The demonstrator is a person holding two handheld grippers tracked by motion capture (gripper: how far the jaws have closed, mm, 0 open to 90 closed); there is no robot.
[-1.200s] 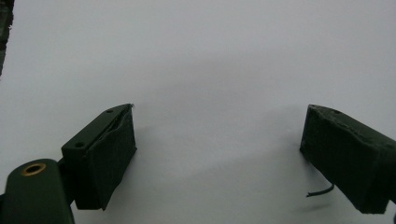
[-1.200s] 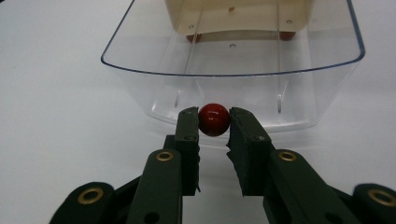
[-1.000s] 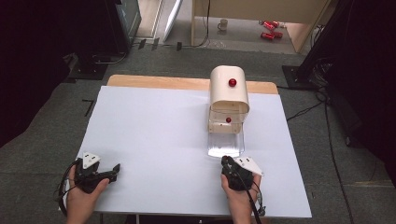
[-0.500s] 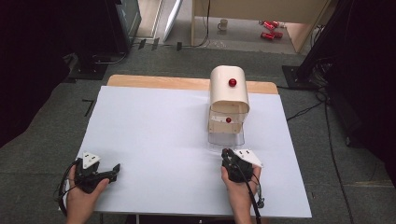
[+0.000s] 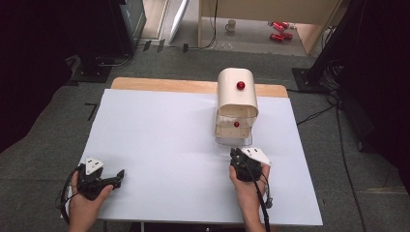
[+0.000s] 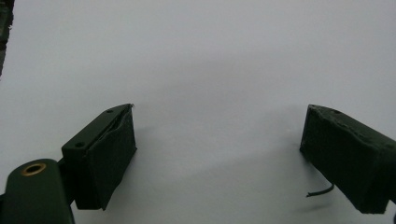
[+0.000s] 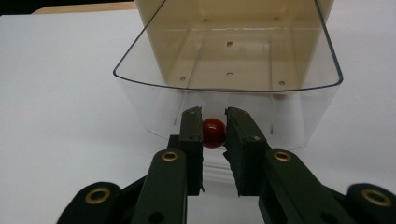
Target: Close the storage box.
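Nearest, at the table's (image 5: 159, 145) front left, left gripper (image 5: 118, 177) resting low over bare white tabletop, jaws spread wide with nothing between them. At front right, right gripper (image 7: 214, 122) clamped on the small red knob (image 7: 214, 132) of a clear plastic drawer (image 7: 299, 116), pads pressed to either side of the ball. Drawer pulled out towards the hand, open top showing an apparently bare floor, though reflections make that hard to confirm. Behind, the cream rounded cabinet (image 5: 237, 96) housing that drawer, standing at the table's right of centre, with a second red knob (image 5: 240, 85) on its curved upper front.
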